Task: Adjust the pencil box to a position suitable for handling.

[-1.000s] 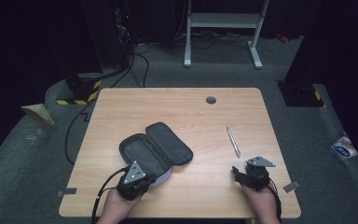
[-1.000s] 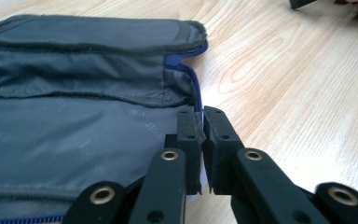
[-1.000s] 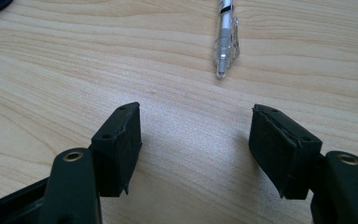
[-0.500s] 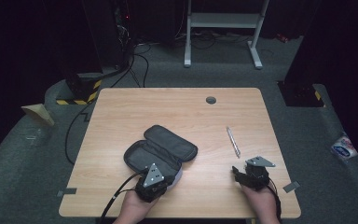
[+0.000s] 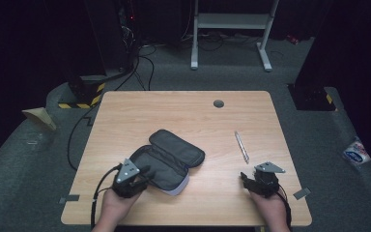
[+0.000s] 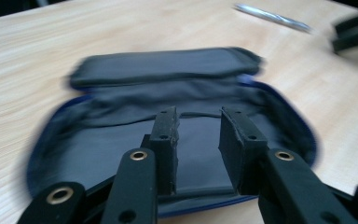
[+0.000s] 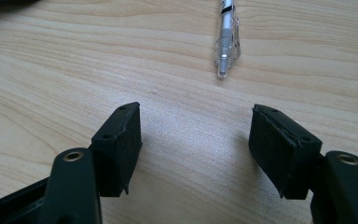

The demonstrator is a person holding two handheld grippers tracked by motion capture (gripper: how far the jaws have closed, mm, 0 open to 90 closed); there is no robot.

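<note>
A dark grey pencil case (image 5: 169, 157) with a blue zip edge lies open on the wooden table (image 5: 183, 111), its lid folded back to the far right. My left gripper (image 5: 144, 172) sits at the case's near-left rim. In the left gripper view its jaws stand a little apart over the case's inside (image 6: 121, 135), with nothing between them. A silver pen (image 5: 242, 146) lies right of the case. My right gripper (image 5: 246, 178) rests near the front edge, open wide over bare wood, with the pen (image 7: 226, 37) just ahead of it.
A round cable hole (image 5: 218, 103) sits near the table's far edge. On the floor, black cables (image 5: 77, 140) run off the left side and a packet (image 5: 355, 153) lies to the right. A white desk frame (image 5: 232, 21) stands behind.
My left gripper went right along the case's near side, then came back left to its near-left rim. The case shifted slightly. The right gripper stayed put.
</note>
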